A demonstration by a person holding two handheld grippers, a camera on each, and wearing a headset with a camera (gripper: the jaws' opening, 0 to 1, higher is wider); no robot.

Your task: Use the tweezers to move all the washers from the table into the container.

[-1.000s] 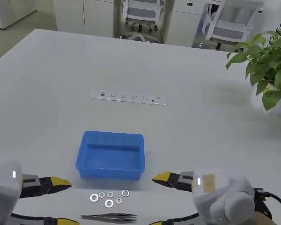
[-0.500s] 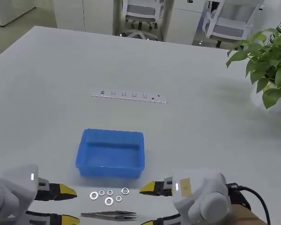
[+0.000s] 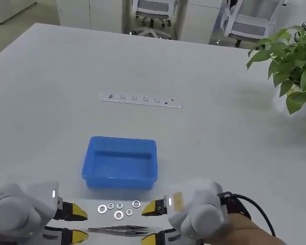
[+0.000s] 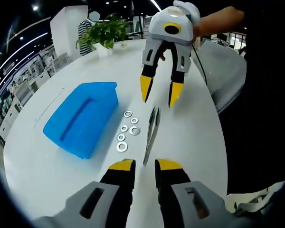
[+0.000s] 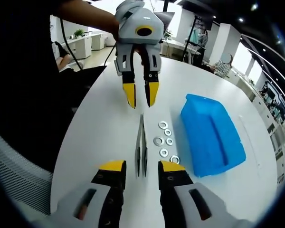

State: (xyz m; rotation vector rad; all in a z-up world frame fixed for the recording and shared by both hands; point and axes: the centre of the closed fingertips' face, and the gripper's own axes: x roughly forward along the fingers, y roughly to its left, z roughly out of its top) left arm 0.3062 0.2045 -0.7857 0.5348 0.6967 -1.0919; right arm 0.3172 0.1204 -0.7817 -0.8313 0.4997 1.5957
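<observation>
A blue rectangular container (image 3: 120, 163) stands on the white table. Just in front of it lie several metal washers (image 3: 118, 209), and nearer me a pair of steel tweezers (image 3: 117, 229) rests flat. My left gripper (image 3: 80, 223) is open at the tweezers' left end and my right gripper (image 3: 149, 223) is open at their right end, the two facing each other. In the left gripper view the tweezers (image 4: 152, 128) lie ahead of my open jaws (image 4: 146, 166), with the washers (image 4: 126, 130) beside them. In the right gripper view the tweezers (image 5: 141, 145) point at my open gripper (image 5: 141, 167).
A white power strip (image 3: 140, 99) lies farther back on the table (image 3: 219, 127). A potted green plant (image 3: 290, 61) stands at the right edge. Office chairs (image 3: 153, 10) stand beyond the far edge. A black cable (image 3: 250, 206) trails from the right gripper.
Both grippers have closed in from the sides toward the two ends of the tweezers. The head camera has tilted slightly. Washers, tweezers and container have not moved.
</observation>
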